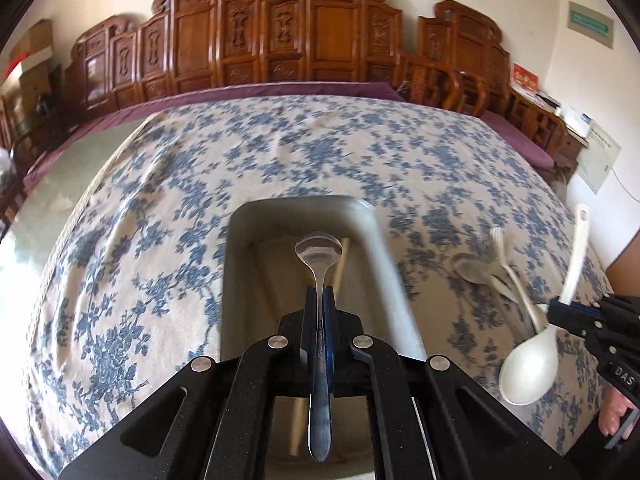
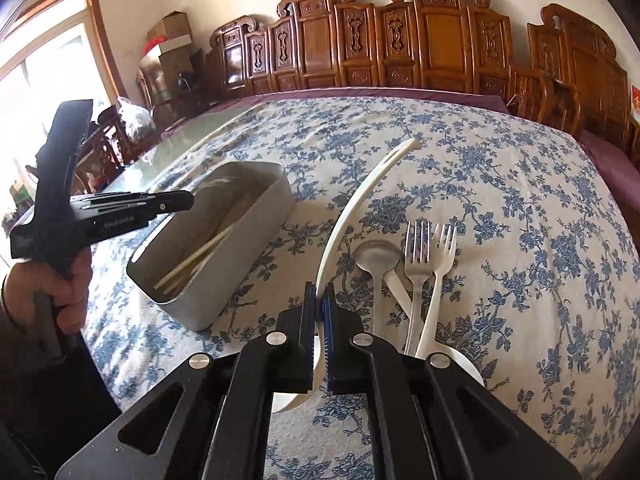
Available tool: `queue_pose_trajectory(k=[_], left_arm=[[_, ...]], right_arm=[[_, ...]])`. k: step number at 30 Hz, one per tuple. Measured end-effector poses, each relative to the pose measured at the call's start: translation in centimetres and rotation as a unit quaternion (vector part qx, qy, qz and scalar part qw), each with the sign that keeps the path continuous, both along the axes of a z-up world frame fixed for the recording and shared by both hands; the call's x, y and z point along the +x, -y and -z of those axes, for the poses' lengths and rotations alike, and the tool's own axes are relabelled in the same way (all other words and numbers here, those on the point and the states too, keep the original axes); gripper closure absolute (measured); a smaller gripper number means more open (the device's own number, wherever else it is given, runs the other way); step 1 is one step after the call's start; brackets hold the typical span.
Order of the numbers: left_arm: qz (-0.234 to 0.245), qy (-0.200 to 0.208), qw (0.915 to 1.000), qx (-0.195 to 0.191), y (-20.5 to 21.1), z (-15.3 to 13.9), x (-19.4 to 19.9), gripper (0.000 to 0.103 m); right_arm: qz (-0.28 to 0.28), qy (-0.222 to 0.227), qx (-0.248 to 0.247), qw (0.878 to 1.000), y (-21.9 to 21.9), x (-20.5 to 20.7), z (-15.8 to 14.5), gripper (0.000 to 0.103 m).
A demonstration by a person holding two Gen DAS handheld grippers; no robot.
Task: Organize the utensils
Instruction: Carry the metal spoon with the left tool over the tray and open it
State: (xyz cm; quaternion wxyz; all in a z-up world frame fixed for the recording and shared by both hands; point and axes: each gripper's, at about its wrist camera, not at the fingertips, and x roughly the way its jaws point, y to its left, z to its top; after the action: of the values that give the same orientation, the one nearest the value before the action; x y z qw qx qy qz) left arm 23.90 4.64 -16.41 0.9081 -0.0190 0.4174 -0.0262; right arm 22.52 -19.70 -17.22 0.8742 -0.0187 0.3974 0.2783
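- Left gripper [image 1: 319, 294]: fingers pinching a metal spoon [image 1: 319, 254] by its handle; shiny steel, bowl pointing fwd, hanging over the grey tray [image 1: 236, 264].
- Right gripper [image 2: 319, 294]: fingers clamping a white plastic ladle [image 2: 360, 200] mid-handle; long curved handle, hanging above the floral cloth [image 2: 520, 240].
- Tray: rectangular w/ rounded corners, holding pale chopsticks [image 2: 196, 256].
- Lying on cloth beside tray: 2nd metal spoon [image 2: 376, 260], steel fork [image 2: 417, 256], white plastic fork [image 2: 442, 256], bunched tog.

Surface: table [image 2: 520, 200] under a blue-flowered white cloth [image 2: 500, 264]; purple cloth at its far edge | On it: grey metal tin [image 2: 240, 264] holding pale chopsticks [image 2: 192, 258]; beside it a steel spoon [image 2: 376, 264], steel fork [image 2: 417, 256], white plastic fork [image 2: 440, 264]
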Motion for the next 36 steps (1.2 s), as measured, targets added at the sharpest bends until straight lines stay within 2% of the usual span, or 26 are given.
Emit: queue_pose_trajectory(k=[6, 19, 27, 36], left_arm=[[-0.009, -0.011, 0.9999, -0.002, -1.0, 0.8, 1.1, 0.101], [0.0, -0.048, 0.9989, 0.003, -0.8, 2.8, 2.8, 0.1], [-0.003, -0.027, 0.9996, -0.004, -1.5, 1.2, 2.3, 0.1], [-0.023, 0.011, 0.9997, 0.004, -5.0, -1.7, 0.6, 0.1]], right_arm=[[-0.003, -0.011, -0.001, 1.0, -0.8, 0.5, 0.6, 0.098], [-0.023, 0.017, 0.006, 1.0, -3.2, 1.4, -2.4, 0.098], [-0.02, 0.024, 0.017, 0.999, -4.7, 3.1, -4.3, 0.098], [-0.057, 0.028, 0.019, 0.998, -10.3, 4.1, -5.9, 0.098]])
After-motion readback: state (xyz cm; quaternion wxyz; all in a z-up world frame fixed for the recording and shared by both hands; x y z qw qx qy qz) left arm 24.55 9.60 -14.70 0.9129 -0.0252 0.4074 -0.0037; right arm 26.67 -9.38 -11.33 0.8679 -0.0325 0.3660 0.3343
